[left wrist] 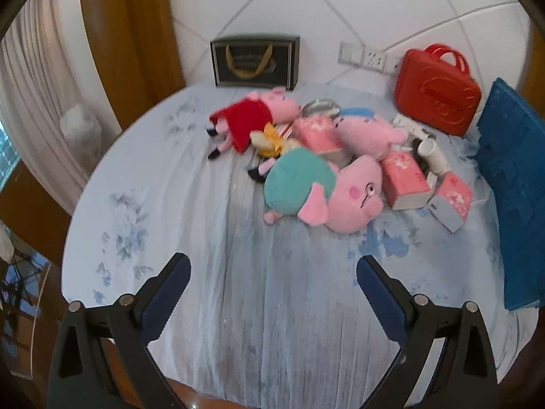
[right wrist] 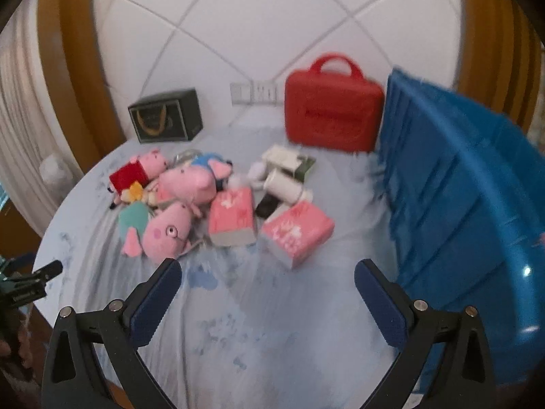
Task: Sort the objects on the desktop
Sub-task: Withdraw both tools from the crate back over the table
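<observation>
Bare cloth is left open in front. Farther passage is blocked by toys, packs and a blue bin.

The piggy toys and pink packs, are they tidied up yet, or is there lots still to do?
Nothing looks sorted yet. The plush pigs and pink tissue packs lie mixed in one pile on the table. Nothing is in hand: the left gripper and right gripper are both open and empty. The blue bin stands beside the pile. Almost everything is left.
</observation>
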Tool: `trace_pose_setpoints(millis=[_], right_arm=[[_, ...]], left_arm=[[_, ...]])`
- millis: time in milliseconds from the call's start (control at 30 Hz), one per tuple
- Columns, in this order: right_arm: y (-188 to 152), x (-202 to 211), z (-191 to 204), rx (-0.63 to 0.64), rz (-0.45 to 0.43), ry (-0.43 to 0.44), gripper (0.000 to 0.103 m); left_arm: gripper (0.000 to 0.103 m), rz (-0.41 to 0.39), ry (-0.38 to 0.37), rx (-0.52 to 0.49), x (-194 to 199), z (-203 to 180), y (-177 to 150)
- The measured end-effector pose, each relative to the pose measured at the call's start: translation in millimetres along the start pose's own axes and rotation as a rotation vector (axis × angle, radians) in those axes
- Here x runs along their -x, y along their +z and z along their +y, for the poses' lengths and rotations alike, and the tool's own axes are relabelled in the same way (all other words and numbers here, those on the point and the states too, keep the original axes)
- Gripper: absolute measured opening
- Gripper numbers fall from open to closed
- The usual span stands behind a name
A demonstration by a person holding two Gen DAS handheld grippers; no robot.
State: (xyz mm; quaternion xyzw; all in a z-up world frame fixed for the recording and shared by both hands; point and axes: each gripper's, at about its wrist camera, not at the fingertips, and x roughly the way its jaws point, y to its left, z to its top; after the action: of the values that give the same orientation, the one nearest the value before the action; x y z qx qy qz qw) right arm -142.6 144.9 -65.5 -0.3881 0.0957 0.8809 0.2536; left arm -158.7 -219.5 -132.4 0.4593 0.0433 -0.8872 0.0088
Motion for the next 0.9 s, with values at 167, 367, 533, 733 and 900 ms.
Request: trace_pose_setpoints(millis=[167,367,533,733,900], right_arm=[[3,-55,4,-0.031,0.087,0.055,0.103],[6,-116,27,-0.037,0.194,0.113,0.103],[12,-145,53,-0.045,0.247,0.122,0.103],[23,-155,50,-0.132,0.25,0.051,0.103],[22,-163,26,-0.207,0.263,-0.065,0.103]], left_arm=[[0.099,0.069,0.032,-0.001,-32,-1,5],[0.099,0.125,0.032,0.0,-68,4,19],[0.099,0.133,0.012,-0.042,-91,7,46],[0.099,0.123,-0.055,-0.164,-109,-12,82],[0.099,0.145,-0.146,-0.27,-129,-53,92]])
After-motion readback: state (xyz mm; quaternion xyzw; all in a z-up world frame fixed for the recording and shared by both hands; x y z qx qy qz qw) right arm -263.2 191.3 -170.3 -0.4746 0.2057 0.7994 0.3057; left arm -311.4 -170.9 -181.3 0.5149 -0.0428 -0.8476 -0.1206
